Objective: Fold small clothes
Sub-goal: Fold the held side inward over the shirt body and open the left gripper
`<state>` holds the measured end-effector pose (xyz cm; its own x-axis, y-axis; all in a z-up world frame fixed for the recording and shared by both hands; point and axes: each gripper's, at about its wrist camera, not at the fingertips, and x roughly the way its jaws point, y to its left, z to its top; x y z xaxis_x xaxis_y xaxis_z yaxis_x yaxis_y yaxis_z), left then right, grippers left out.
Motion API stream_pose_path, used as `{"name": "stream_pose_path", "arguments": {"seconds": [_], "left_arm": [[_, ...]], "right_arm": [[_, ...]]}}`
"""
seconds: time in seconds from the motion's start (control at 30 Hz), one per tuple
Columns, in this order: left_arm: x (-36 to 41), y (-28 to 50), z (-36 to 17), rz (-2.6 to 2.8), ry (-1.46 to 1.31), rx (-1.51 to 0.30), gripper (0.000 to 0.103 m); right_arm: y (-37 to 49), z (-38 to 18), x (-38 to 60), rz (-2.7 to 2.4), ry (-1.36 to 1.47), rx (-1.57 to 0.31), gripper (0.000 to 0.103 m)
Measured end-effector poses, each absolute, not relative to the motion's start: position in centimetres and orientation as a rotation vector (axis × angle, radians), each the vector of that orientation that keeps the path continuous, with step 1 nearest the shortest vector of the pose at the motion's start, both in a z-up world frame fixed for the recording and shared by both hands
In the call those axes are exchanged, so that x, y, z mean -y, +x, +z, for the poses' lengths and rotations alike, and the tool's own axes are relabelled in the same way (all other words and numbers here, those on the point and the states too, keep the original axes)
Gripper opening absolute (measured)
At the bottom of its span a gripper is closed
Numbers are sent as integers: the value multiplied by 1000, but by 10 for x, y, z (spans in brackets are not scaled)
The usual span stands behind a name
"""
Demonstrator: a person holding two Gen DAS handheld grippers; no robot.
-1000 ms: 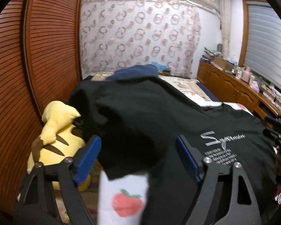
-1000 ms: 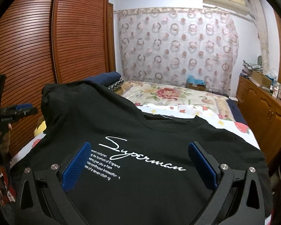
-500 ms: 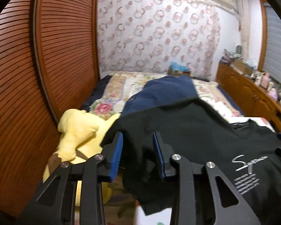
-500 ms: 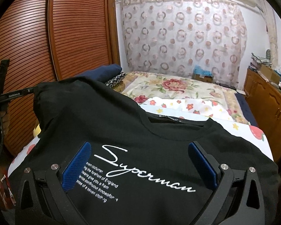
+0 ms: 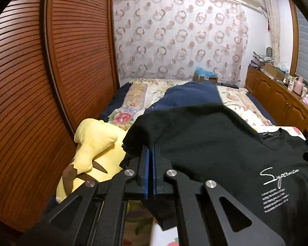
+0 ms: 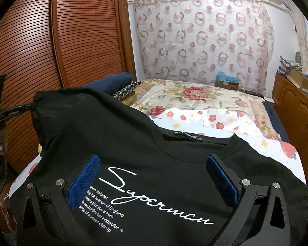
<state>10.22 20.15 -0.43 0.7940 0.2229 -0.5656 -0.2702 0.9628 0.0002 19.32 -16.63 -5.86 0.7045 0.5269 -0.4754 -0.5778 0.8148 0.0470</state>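
A black T-shirt (image 5: 205, 143) with a white "Superman" print lies spread on the bed. My left gripper (image 5: 153, 149) is shut, its blue pads pressed together on the shirt's left sleeve edge. The pinched fabric bunches up over the fingertips. From the right wrist view the left gripper (image 6: 28, 106) shows at the far left, holding that raised corner of the T-shirt (image 6: 113, 135). My right gripper (image 6: 153, 176) stands open just above the chest print, with one blue pad on each side of the lettering. Nothing is gripped between them.
A yellow plush toy (image 5: 92, 149) lies left of the shirt against the louvred wooden wardrobe doors (image 5: 41, 82). Folded navy clothing (image 5: 191, 94) sits behind on the floral bedspread (image 6: 195, 96). A strawberry-print sheet (image 6: 215, 121) lies under the shirt. Wooden cabinets (image 5: 277, 102) line the right wall.
The left gripper's jaws went from wide open around the shirt's sleeve edge to shut on it, and it drew back to the left. The right gripper stayed open over the print.
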Motion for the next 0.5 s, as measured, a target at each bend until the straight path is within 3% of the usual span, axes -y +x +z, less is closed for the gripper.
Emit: {"name": "stream_pose_path", "arguments": {"seconds": [0.27, 0.5], "left_arm": [[-178, 91, 28, 174, -92, -530, 3], [-123, 129, 55, -28, -42, -523, 3]], "right_arm": [[194, -56, 167, 605, -99, -494, 103], [192, -54, 180, 563, -78, -488, 103]]}}
